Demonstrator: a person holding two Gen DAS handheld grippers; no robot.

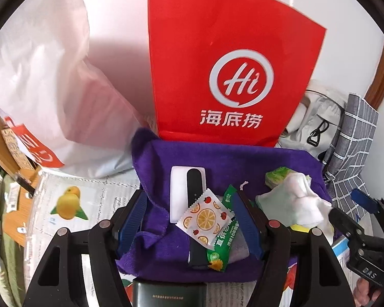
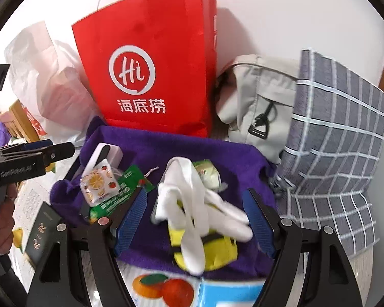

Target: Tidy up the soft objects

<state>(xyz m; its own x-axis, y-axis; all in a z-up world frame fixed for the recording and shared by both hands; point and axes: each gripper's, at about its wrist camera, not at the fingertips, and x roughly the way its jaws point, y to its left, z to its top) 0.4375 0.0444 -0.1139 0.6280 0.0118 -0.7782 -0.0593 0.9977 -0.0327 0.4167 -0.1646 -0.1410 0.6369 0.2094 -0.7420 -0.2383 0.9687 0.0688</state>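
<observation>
A purple towel (image 1: 217, 161) lies spread on a surface covered with fruit-printed sheets (image 1: 66, 202), and carries most of the small items. In the left wrist view, the left tool (image 1: 192, 220) hovers above the towel with its blue-padded jaws standing well apart and nothing gripped; between them, lower down on the cloth, lie an orange-slice sachet (image 1: 204, 217), a green snack wrapper (image 1: 221, 232) under it, and a white box with a black band (image 1: 188, 194) at about 12 o'clock from the sachet. A dark green booklet (image 1: 169, 294) sits at 6 o'clock, just off the towel's near edge. At 3 o'clock from the sachet, white socks (image 1: 297, 202) are heaped on the towel, with a pale green packet (image 1: 279, 176) at their 11 o'clock. In the right wrist view, the right tool (image 2: 194, 220) is likewise wide open and empty (its pads do not press on anything), poised over the white socks (image 2: 192, 204), which lie draped across a yellow pouch (image 2: 217, 253). The left tool (image 2: 33, 158) appears at 9 o'clock, held by a hand (image 2: 2, 220). Behind the towel, at 12 o'clock, stands a red paper bag (image 2: 151, 64); a white plastic bag (image 2: 46, 76) lies at 10 o'clock, a beige bag (image 2: 258, 97) and a grey checked cloth (image 2: 340, 133) at 2 o'clock.
</observation>
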